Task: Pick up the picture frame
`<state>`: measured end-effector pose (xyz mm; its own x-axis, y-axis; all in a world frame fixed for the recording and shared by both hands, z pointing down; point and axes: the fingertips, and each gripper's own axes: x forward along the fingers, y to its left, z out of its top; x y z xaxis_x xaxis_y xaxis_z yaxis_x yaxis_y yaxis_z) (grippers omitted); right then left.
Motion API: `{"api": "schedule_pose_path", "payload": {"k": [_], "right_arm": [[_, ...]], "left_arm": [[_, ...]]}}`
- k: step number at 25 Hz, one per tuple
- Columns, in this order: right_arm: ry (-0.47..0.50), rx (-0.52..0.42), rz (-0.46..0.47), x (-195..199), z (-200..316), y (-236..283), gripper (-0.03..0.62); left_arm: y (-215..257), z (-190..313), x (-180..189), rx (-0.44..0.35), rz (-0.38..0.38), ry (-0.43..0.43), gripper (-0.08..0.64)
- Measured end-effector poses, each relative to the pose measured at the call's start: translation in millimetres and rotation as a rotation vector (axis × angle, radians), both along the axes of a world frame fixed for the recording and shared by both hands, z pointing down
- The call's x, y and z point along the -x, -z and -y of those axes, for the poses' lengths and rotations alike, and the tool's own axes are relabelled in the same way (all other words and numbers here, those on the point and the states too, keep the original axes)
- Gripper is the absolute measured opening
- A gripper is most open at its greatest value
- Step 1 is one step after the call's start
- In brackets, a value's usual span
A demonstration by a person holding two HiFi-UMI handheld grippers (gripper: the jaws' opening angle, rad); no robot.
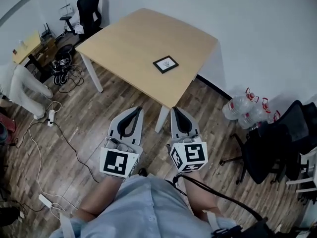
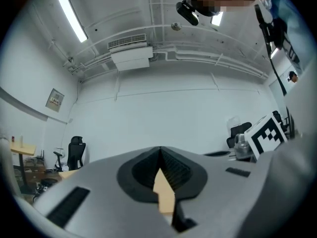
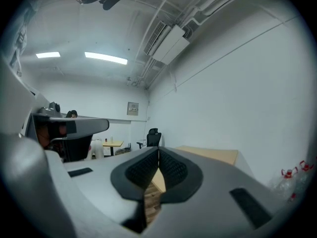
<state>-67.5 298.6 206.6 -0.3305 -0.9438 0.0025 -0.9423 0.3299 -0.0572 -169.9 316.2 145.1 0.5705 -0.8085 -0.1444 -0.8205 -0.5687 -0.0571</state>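
A small black picture frame (image 1: pixel 165 64) with a white picture lies flat on the light wooden table (image 1: pixel 133 43), near its right front edge. My left gripper (image 1: pixel 137 109) and my right gripper (image 1: pixel 175 109) are held side by side over the floor in front of the table's near corner, well short of the frame. Both are shut with nothing between their jaws. In the left gripper view the closed jaw tips (image 2: pixel 160 149) point at the white wall. Past the closed tips (image 3: pixel 158 150) in the right gripper view, the table (image 3: pixel 208 154) shows ahead.
Cables and a power strip (image 1: pixel 51 117) trail over the wooden floor at left. Black office chairs stand at back left (image 1: pixel 89 9) and at right (image 1: pixel 277 143). Water bottles (image 1: pixel 242 105) sit by the wall. A white table leg (image 1: pixel 161 118) stands just ahead of the grippers.
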Motion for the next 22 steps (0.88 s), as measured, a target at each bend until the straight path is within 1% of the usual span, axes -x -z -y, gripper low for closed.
{"api": "schedule_pose_path", "payload": {"k": [2,4,7,9,11,16,22], "right_arm": [[-0.011,0.002,0.001,4,12,-2,0.003],[-0.013,0.008,-0.007,9,22,-4,0.003],[-0.015,0.020,-0.012,10,31,-9,0.003],[-0.021,0.033,-0.009,7,39,-14,0.003],[-0.032,0.048,-0.007,3,50,-20,0.003],[-0.062,0.087,0.010,-12,86,-37,0.003],[-0.067,0.104,0.033,-34,152,-48,0.003]], "left_arm": [[-6,11,4,0.011,0.009,-0.010,0.002],[-16,22,10,0.023,0.039,-0.020,0.002],[-24,35,8,0.055,0.026,-0.027,0.002],[-32,46,6,0.071,0.065,-0.030,0.002],[-40,60,5,0.085,0.081,-0.036,0.002],[-58,102,-4,0.119,0.085,-0.053,0.002],[-65,169,-28,0.127,0.111,-0.068,0.002]]}}
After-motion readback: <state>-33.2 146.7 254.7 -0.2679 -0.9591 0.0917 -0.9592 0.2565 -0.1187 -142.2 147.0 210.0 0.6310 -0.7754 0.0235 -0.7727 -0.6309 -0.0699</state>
